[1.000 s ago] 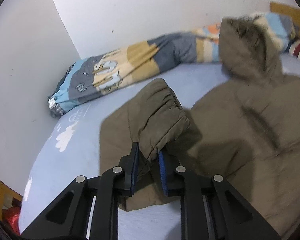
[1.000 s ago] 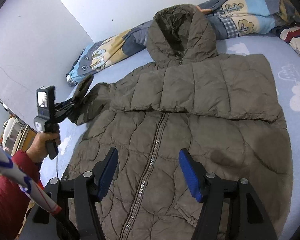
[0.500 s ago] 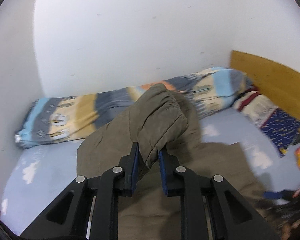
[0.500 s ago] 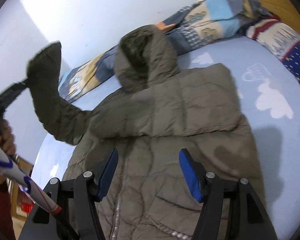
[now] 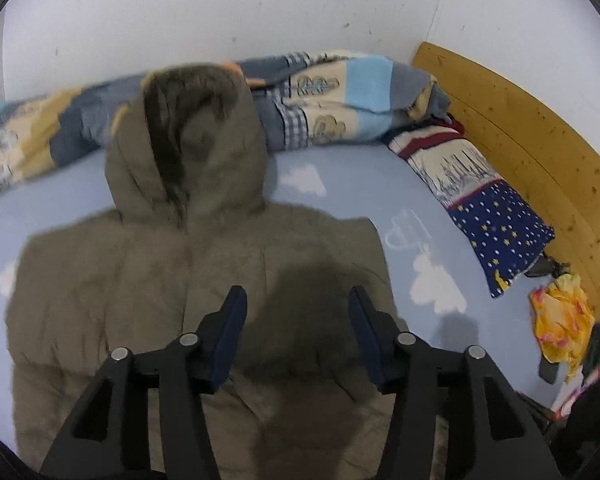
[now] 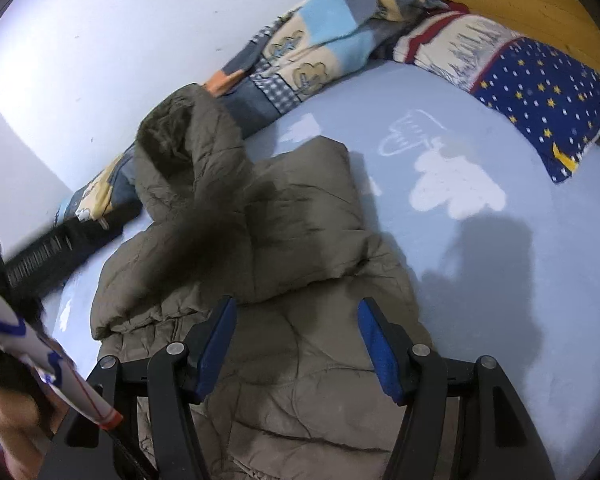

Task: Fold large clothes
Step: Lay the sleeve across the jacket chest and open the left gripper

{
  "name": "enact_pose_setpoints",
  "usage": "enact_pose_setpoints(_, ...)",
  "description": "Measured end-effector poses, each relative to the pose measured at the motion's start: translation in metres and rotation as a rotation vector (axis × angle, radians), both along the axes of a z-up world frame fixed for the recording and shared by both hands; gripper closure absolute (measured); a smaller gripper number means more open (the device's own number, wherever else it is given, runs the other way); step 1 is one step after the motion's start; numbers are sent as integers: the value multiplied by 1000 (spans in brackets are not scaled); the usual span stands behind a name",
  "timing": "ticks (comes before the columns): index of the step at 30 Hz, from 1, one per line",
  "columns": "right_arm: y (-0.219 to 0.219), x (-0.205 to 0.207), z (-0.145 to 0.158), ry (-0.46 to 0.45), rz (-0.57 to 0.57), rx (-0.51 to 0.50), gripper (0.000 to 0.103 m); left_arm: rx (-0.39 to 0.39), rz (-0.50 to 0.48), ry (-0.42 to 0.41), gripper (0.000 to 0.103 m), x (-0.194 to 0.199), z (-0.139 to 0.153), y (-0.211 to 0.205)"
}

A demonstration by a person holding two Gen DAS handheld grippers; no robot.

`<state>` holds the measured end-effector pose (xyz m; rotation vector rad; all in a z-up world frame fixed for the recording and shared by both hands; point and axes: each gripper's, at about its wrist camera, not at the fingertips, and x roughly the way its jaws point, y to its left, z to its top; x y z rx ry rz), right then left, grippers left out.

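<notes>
An olive-brown hooded puffer jacket lies on the light blue bed, hood toward the wall. Both sleeves lie folded across its chest. My left gripper is open and empty, hovering over the jacket's upper body. In the right wrist view the jacket fills the middle, with the hood at upper left. My right gripper is open and empty above the jacket's lower front. The black left gripper body shows blurred at the left edge.
A patterned rolled quilt lies along the white wall behind the hood. A starry blue pillow and a wooden headboard are at the right. Yellow cloth and dark items lie at the bed's right edge. Bare blue sheet lies right of the jacket.
My left gripper carried the sleeve cuff up and over to the right, let it go on the jacket's chest and opened. The right gripper stayed open and shifted right.
</notes>
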<state>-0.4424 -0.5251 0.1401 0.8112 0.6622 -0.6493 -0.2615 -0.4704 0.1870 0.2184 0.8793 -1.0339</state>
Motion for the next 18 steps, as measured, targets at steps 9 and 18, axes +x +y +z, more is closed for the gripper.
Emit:
enact_pose_setpoints(9,5,21,-2,-28,65,-2,38,61,196,-134,41,68,-2,86)
enact_pose_setpoints(18,6,68,-29,56,148,-52,51,314,399,-20,38,172,-103,159)
